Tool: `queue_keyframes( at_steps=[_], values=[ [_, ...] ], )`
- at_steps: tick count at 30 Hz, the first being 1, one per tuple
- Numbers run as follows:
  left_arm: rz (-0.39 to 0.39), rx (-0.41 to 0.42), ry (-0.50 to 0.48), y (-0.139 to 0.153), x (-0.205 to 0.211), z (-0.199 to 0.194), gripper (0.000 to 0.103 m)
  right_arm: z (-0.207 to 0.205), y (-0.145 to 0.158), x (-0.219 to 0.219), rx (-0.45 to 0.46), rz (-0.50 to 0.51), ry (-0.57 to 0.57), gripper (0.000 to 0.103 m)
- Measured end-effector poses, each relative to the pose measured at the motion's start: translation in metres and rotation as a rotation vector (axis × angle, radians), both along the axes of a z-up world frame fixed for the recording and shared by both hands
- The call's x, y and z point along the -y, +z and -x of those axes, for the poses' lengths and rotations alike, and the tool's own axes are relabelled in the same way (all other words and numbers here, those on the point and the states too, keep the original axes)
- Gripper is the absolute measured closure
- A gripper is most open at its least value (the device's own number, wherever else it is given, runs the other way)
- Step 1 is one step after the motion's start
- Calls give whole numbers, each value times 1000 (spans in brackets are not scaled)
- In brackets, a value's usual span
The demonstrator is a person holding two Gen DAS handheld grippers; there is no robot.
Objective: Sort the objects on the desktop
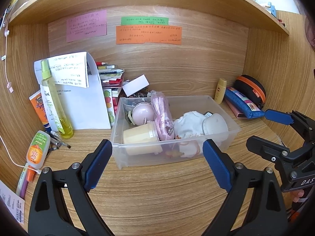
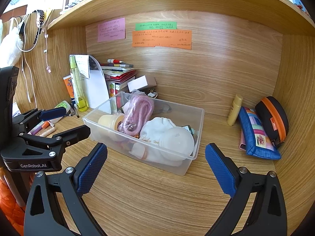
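1. Left gripper [image 1: 157, 153]: jaws wide apart, empty, hovering just short of the clear bin's [image 1: 232, 131] near wall.
2. Right gripper [image 2: 156, 157]: also spread, empty, aimed at the bin's near right corner.
3. Bin sits mid-desk, 12 o'clock from both grippers. Loose clutter at 10 o'clock: tall yellow spray bottle [image 1: 54, 102], orange sanitizer bottle [image 1: 37, 149]. At 2 o'clock: blue pouch [image 2: 258, 133], black-and-orange case [image 2: 272, 118], small yellow tube [image 2: 234, 110].
4. Bin contents look light: white cloth item [image 1: 189, 125], pink cord in a bag [image 1: 161, 116], pale yellow jar [image 1: 140, 139] lying on its side.
5. Handling guess: bin is thin, stiff plastic, slick walls. Pinch the rim; squeezing across the walls would likely flex them.
6. Spray bottle: tall, top-heavy, smooth. Grip low on the body, or it tips.
7. Pouch and case: soft, compliant, easy grip across the middle.
8. Cloth deforms, so pinch a fold.
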State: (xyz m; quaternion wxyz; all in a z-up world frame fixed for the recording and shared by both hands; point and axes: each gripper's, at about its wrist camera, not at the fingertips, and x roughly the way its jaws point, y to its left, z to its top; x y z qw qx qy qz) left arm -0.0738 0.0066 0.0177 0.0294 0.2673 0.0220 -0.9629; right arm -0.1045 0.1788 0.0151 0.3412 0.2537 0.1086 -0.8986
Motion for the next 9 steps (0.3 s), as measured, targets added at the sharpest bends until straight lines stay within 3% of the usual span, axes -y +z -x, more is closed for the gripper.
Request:
queue_keyframes(
  at_steps=[9],
  values=[
    [-3, -19, 11, 1, 2, -3, 9, 2, -1, 5, 12, -2, 2, 4]
  ],
)
